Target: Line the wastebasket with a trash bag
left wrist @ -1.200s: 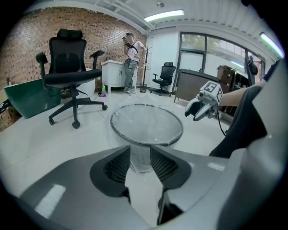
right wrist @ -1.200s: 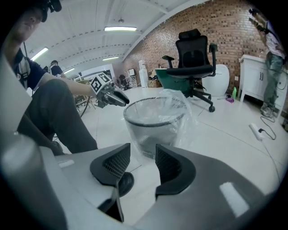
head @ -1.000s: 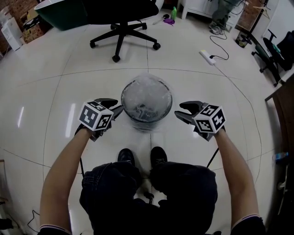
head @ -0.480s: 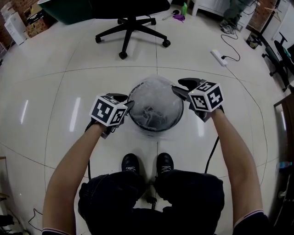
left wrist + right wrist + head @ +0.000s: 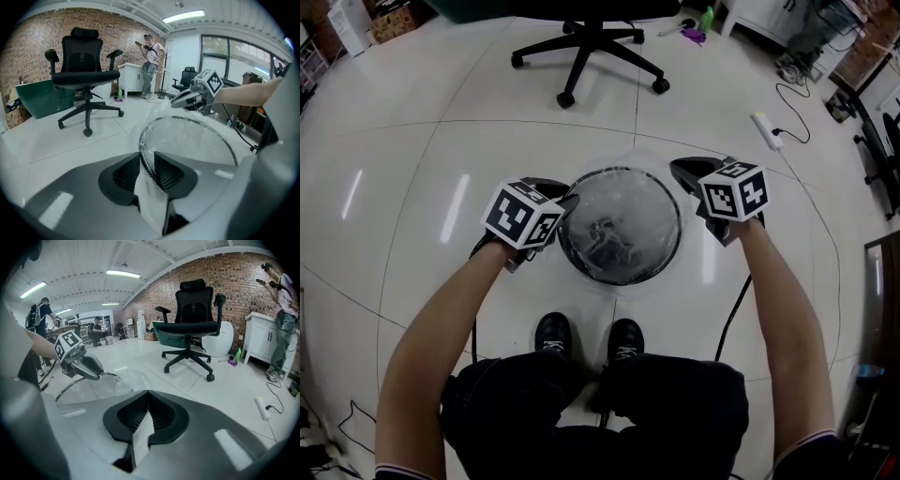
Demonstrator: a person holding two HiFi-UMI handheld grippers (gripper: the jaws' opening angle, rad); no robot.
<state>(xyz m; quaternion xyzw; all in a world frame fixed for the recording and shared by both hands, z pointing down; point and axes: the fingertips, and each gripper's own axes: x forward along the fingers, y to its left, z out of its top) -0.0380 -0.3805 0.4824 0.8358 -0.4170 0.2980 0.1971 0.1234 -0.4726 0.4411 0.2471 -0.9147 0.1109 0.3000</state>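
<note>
The wastebasket (image 5: 621, 272) stands on the floor in front of my feet, with a clear trash bag (image 5: 619, 220) inside it and film spilling over the black rim (image 5: 187, 123). My left gripper (image 5: 570, 202) is at the left rim. Its jaws (image 5: 149, 161) straddle the rim and film and are closing, with a little gap still showing. My right gripper (image 5: 675, 169) is at the far right rim. Its jaws (image 5: 147, 397) are shut, and the bag's loose film (image 5: 123, 379) runs up to their tips, seemingly pinched.
A black office chair (image 5: 591, 47) stands beyond the basket. A white power strip (image 5: 766, 129) with its cable lies on the floor at the right. A person (image 5: 151, 51) stands by a white cabinet (image 5: 265, 341) at the back. A green bin (image 5: 40, 96) sits by the brick wall.
My right gripper moved from beside the basket's near right up to its far right rim and shut. My left gripper moved in onto the left rim, and its jaws narrowed.
</note>
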